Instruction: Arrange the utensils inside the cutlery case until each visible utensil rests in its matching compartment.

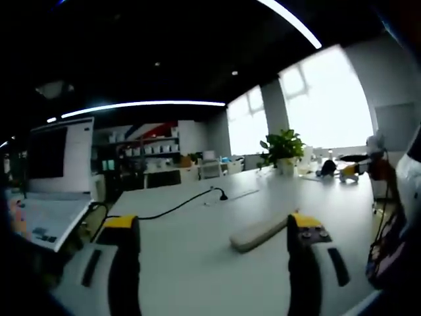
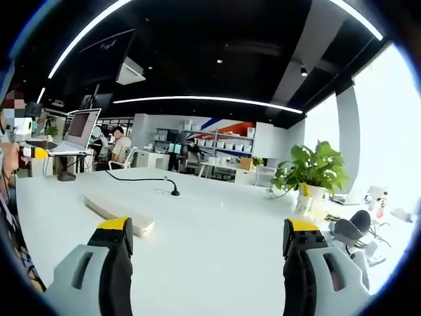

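My left gripper (image 1: pixel 212 227) is open above a white table (image 1: pixel 197 263), its yellow-tipped jaws wide apart with nothing between them. A long, flat white bar (image 1: pixel 260 232) lies just beyond its right jaw; what it is I cannot tell. My right gripper (image 2: pixel 208 229) is also open and empty over the same table (image 2: pixel 217 250), and the white bar (image 2: pixel 118 212) lies just past its left jaw. The right gripper (image 1: pixel 358 168) shows far right in the left gripper view. The left gripper (image 2: pixel 29 151) shows far left in the right gripper view, held by a person.
A black cable (image 1: pixel 177 207) runs across the table to a laptop (image 1: pixel 52 217) at the left. A potted plant (image 2: pixel 316 171) stands at the far edge, with small grey items (image 2: pixel 355 227) beside it. People sit at desks (image 2: pixel 118 141) behind.
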The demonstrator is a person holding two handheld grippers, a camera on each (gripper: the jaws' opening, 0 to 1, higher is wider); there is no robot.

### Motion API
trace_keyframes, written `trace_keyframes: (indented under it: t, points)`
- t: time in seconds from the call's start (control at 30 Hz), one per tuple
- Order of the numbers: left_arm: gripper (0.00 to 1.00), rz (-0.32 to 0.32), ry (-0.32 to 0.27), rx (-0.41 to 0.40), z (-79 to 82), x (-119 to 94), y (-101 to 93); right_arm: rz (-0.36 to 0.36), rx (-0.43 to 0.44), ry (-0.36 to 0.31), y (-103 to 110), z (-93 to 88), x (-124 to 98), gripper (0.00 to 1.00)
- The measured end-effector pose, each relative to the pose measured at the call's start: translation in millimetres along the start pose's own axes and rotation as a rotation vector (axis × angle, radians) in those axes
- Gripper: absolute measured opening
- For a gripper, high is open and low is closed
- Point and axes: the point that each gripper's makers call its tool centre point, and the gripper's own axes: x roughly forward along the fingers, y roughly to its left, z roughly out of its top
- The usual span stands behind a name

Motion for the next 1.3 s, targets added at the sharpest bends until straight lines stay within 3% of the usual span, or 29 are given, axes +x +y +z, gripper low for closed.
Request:
trace_keyframes:
  t: [1.3]
  points:
    - [0.97, -0.016, 0.019, 0.012, -6.1, 4, -6.5, 0.022, 0.006, 0.019, 10, -7.8, 4, 0.98]
